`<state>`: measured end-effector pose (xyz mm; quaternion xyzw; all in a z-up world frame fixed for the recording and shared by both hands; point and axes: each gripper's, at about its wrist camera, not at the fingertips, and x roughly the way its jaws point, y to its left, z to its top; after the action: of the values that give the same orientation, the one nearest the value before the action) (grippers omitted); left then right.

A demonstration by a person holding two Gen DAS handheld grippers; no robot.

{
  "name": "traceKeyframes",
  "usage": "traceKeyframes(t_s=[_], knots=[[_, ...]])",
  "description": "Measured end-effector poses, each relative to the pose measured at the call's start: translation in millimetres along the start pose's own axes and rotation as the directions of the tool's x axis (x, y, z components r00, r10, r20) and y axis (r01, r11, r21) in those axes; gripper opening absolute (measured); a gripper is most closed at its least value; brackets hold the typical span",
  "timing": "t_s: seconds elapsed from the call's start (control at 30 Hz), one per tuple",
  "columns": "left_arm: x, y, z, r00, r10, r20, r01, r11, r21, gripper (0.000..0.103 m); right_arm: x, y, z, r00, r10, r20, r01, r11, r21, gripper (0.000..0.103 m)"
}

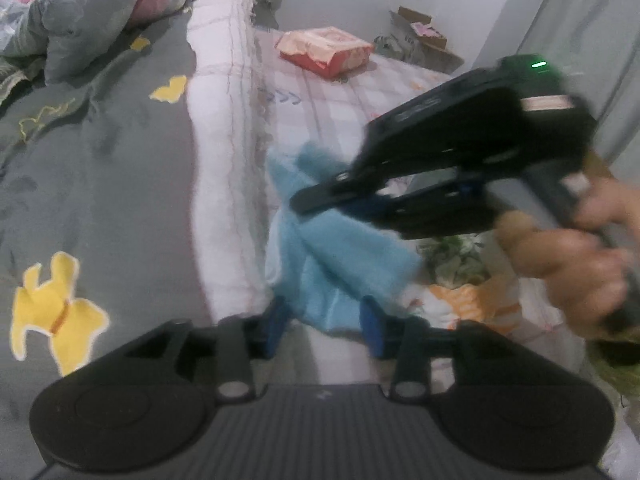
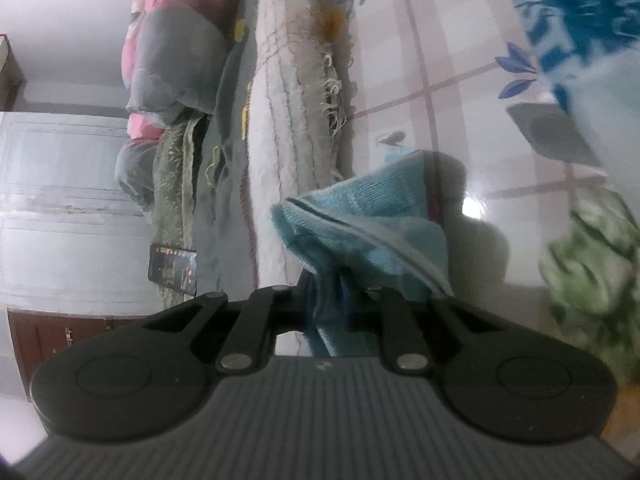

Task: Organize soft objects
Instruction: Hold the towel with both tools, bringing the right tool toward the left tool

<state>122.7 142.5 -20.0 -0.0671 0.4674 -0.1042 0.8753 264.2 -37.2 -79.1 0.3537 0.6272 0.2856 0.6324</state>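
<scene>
A light blue towel (image 1: 320, 264) lies rumpled on the checked bed sheet (image 1: 340, 96). My right gripper (image 1: 298, 204) comes in from the right, held by a person's hand (image 1: 580, 264), and its black fingers pinch the towel's upper part. In the right wrist view the blue towel (image 2: 360, 216) is bunched into my right gripper (image 2: 340, 286), which is shut on it. My left gripper (image 1: 324, 320) is low in the left wrist view. Its blue fingers (image 1: 276, 328) stand apart, and the towel's near edge lies between them without being pressed.
A grey quilt with yellow dog patches (image 1: 100, 160) and a white rolled blanket (image 1: 228, 140) lie left of the towel. An orange pack (image 1: 324, 50) and a cardboard box (image 1: 424, 36) sit far back. Green floral cloth (image 1: 460, 256) and orange striped cloth (image 1: 472, 300) lie right. A phone (image 2: 172, 268) rests on the bed.
</scene>
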Motion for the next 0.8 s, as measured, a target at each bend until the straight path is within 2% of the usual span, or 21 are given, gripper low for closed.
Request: traceKeyframes(t_s=[0.1, 0.2, 0.27, 0.37, 0.43, 0.57, 0.63, 0.7, 0.8], knots=[[-13.1, -1.8, 0.9, 0.999, -0.017, 0.035, 0.016, 1.000, 0.017, 0.046, 12.5, -6.9, 7.8, 1.000, -0.003, -0.014, 0.004, 0.999, 0.039, 0.011], [-18.6, -6.5, 4.3, 0.997, -0.003, 0.071, 0.000, 0.999, 0.043, 0.047, 23.7, -12.5, 12.0, 0.999, 0.008, -0.034, -0.006, 0.997, 0.073, 0.012], [-18.9, -10.3, 6.5, 0.995, 0.019, 0.096, -0.025, 0.998, 0.061, 0.047, 23.8, -12.0, 11.9, 0.999, 0.004, -0.037, -0.001, 0.997, 0.073, 0.012], [-12.8, -13.3, 13.4, 0.993, 0.015, 0.114, -0.023, 0.997, 0.067, 0.047, 21.6, -9.5, 10.5, 0.999, 0.001, -0.039, 0.001, 0.998, 0.061, 0.012], [-1.7, -14.1, 18.9, 0.995, 0.028, 0.098, -0.034, 0.998, 0.061, 0.047, 19.2, -7.2, 8.8, 0.999, -0.006, -0.038, 0.008, 0.999, 0.045, 0.013], [22.7, -4.6, 28.4, 0.994, 0.108, 0.029, -0.108, 0.994, 0.011, 0.047, 13.6, 0.5, 8.8, 0.999, -0.022, -0.037, 0.022, 1.000, 0.011, 0.018], [27.2, -0.4, 29.4, 0.993, 0.116, 0.014, -0.116, 0.993, -0.001, 0.047, -0.3, 8.2, 6.8, 1.000, -0.029, -0.012, 0.028, 0.999, -0.043, 0.027], [27.8, -0.4, 29.0, 0.993, 0.116, 0.012, -0.117, 0.993, 0.015, 0.046, -16.8, 16.7, 4.5, 0.999, -0.040, 0.023, 0.042, 0.994, -0.100, 0.032], [29.0, -4.4, 27.0, 0.992, 0.129, 0.002, -0.129, 0.990, 0.051, 0.047, -37.4, 20.7, 1.9, 0.993, -0.085, 0.083, 0.097, 0.984, -0.150, 0.052]])
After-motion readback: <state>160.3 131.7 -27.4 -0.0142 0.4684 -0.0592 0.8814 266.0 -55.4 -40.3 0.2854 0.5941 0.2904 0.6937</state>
